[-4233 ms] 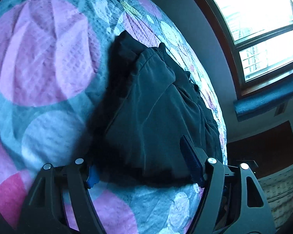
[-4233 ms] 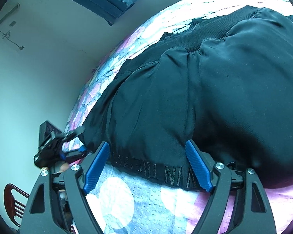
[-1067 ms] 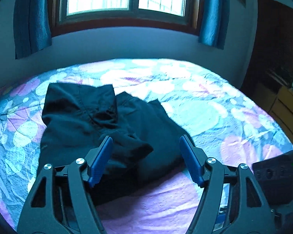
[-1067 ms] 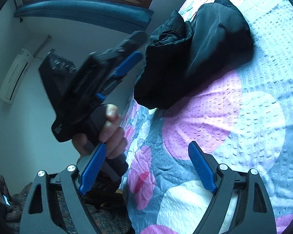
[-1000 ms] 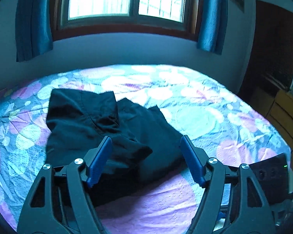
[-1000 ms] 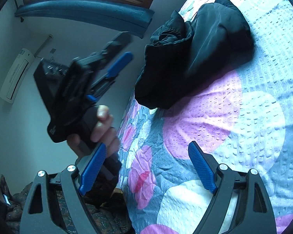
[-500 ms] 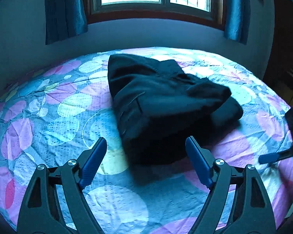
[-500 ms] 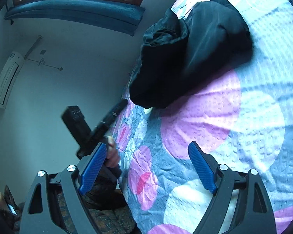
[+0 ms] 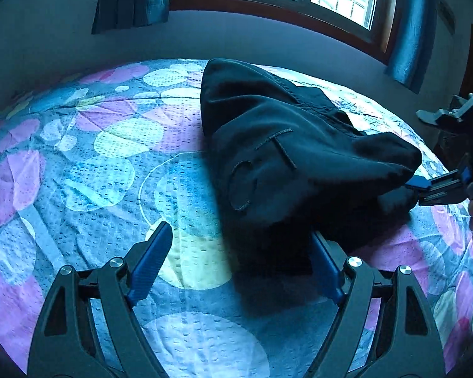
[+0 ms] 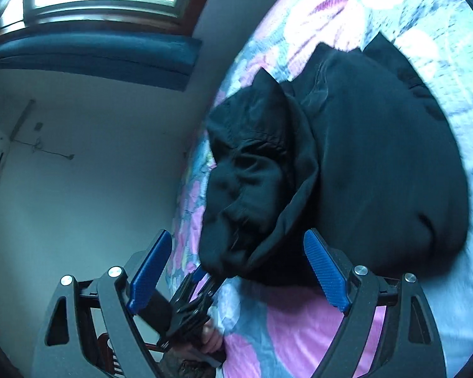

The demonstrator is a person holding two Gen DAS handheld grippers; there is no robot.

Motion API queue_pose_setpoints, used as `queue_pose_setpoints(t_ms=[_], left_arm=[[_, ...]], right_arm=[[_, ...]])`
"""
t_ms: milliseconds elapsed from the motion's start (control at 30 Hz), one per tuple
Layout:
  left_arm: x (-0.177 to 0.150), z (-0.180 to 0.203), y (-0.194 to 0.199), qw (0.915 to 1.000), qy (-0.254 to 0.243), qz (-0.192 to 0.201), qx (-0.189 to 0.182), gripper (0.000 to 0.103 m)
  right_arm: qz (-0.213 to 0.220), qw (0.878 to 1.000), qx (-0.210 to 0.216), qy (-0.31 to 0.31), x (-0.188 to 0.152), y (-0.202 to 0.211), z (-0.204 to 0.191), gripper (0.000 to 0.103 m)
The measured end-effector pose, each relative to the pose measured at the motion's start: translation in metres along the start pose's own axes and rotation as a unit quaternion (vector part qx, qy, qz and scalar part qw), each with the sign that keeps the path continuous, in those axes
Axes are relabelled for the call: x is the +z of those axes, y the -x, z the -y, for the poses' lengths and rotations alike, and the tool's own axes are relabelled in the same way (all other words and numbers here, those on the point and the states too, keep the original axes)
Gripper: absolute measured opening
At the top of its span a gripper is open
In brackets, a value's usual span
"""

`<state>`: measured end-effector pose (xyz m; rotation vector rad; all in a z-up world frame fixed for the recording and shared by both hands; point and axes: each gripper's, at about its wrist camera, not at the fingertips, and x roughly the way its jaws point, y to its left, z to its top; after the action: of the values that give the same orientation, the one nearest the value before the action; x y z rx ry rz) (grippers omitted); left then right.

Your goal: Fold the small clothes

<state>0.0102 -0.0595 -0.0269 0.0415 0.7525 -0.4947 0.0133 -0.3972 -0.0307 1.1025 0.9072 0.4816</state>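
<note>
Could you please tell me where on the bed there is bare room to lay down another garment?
The bedspread lies bare left of the black jacket, out to the wall, and nearer, between the left claw fingers. It is crowded on the right, where the right claw meets the jacket.

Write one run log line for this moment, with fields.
task: fold small clothes | left tongs: open at black garment | right tongs: open at garment | surface: bedspread

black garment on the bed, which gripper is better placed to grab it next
Right, probably. The open right gripper has the bunched edge of the black garment between its fingers. The open left gripper frames mostly bedspread, with cloth at one finger only.
</note>
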Motion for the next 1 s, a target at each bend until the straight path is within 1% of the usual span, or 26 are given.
queue_pose_setpoints(t_ms=[67,133,200,233,267,300,333,367,400,467,533,633,700,767,867,967,1000], left_arm=[[-0.002,-0.002,-0.005,0.9999,0.007,-0.011,0.002,0.083],[-0.001,-0.004,-0.009,0.9996,0.016,-0.022,-0.006,0.083],[-0.001,-0.005,-0.011,0.9993,0.021,-0.028,-0.008,0.083],[-0.001,-0.006,-0.012,0.9992,0.023,-0.031,-0.01,0.083],[-0.001,-0.006,-0.012,0.9991,0.024,-0.032,-0.011,0.083],[-0.001,-0.006,-0.012,0.9991,0.024,-0.034,-0.01,0.083],[-0.001,-0.006,-0.012,0.9991,0.024,-0.035,-0.009,0.083],[-0.001,-0.005,-0.013,0.999,0.025,-0.035,-0.008,0.083],[0.0,-0.005,-0.012,0.9991,0.026,-0.034,-0.007,0.083],[0.002,-0.004,-0.013,0.9992,0.026,-0.03,-0.005,0.083],[0.005,-0.003,-0.014,0.9993,0.026,-0.028,-0.002,0.083],[0.008,0.0,-0.016,0.9992,0.027,-0.025,-0.018,0.084],[0.01,0.005,-0.015,0.9995,0.02,-0.018,-0.019,0.087],[0.011,0.011,-0.015,0.9997,0.007,-0.013,-0.022,0.087],[0.012,0.016,-0.019,0.9995,-0.003,-0.014,-0.028,0.088],[0.011,0.019,-0.023,0.9992,-0.01,-0.022,-0.032,0.088],[0.011,0.02,-0.025,0.9991,-0.012,-0.025,-0.033,0.089]], right_arm=[[-0.022,1.0,-0.015,-0.016,0.009,-0.018,0.004,0.085],[-0.038,0.999,-0.014,-0.024,0.015,-0.033,0.006,0.085],[-0.043,0.999,-0.02,-0.019,0.018,-0.043,0.005,0.085],[-0.041,0.999,-0.029,-0.01,0.019,-0.048,0.002,0.082],[-0.04,0.998,-0.039,-0.001,0.021,-0.051,-0.003,0.066],[-0.038,0.997,-0.059,0.013,0.022,-0.057,-0.009,0.046],[-0.037,0.996,-0.079,0.024,0.023,-0.059,-0.013,0.042],[-0.034,0.995,-0.09,0.033,0.023,-0.059,-0.018,0.033],[-0.027,0.994,-0.095,0.046,0.024,-0.058,-0.025,0.03],[-0.014,0.993,-0.097,0.068,0.025,-0.052,-0.04,0.027],[0.008,0.992,-0.088,0.094,0.028,-0.039,-0.06,0.024],[0.034,0.989,-0.072,0.121,0.031,-0.016,-0.082,0.021],[0.043,0.988,-0.068,0.133,0.032,-0.004,-0.089,0.019],[0.055,0.987,-0.068,0.135,0.033,0.011,-0.089,0.019],[0.066,0.987,-0.069,0.129,0.03,0.027,-0.078,0.018],[0.072,0.989,-0.07,0.106,0.03,0.038,-0.056,0.018],[0.074,0.99,-0.07,0.099,0.03,0.035,-0.051,0.018]])
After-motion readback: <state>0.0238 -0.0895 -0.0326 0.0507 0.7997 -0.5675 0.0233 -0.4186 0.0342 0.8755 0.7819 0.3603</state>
